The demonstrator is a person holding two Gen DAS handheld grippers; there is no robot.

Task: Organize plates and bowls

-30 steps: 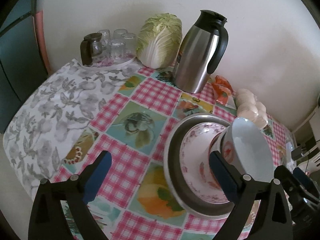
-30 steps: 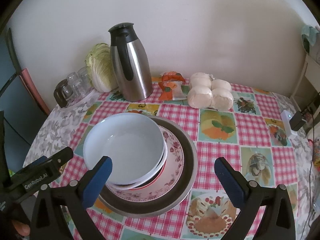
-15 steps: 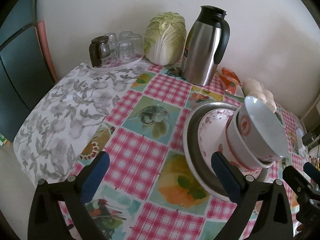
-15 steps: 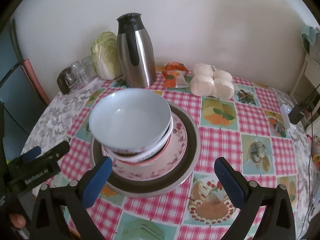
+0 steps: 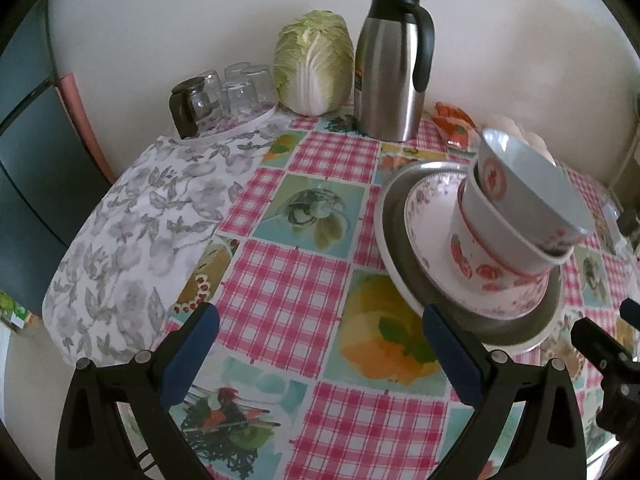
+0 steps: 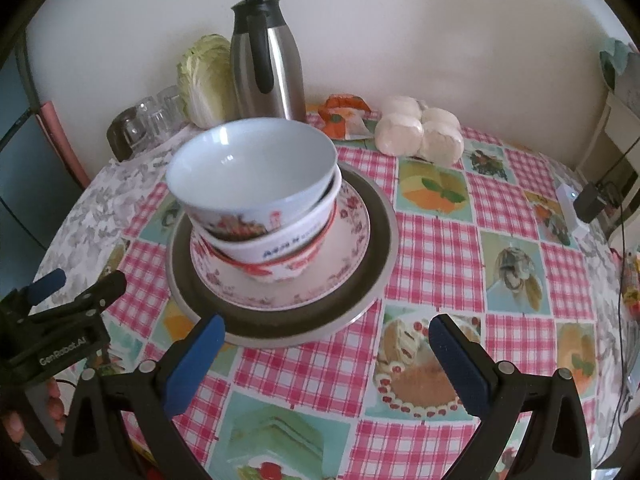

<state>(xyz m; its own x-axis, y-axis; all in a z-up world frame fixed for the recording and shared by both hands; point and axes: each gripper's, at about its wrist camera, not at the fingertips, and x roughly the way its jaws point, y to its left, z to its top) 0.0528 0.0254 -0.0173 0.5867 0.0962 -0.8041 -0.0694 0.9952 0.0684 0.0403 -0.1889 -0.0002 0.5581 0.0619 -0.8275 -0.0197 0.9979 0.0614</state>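
Two grippers are now backing away from the stack: my left gripper [image 5: 316,348] and right gripper [image 6: 326,350] are both hanging wide open, holding nothing. On the checked tablecloth [image 6: 436,240], the metal tray [image 6: 376,216] is carrying the floral plate [image 6: 352,216] and nested bowls [image 6: 256,184] (top one leaning slightly). Stacking is looking finished to me.

Soft even daylight, slight blur, fisheye-bent edges.
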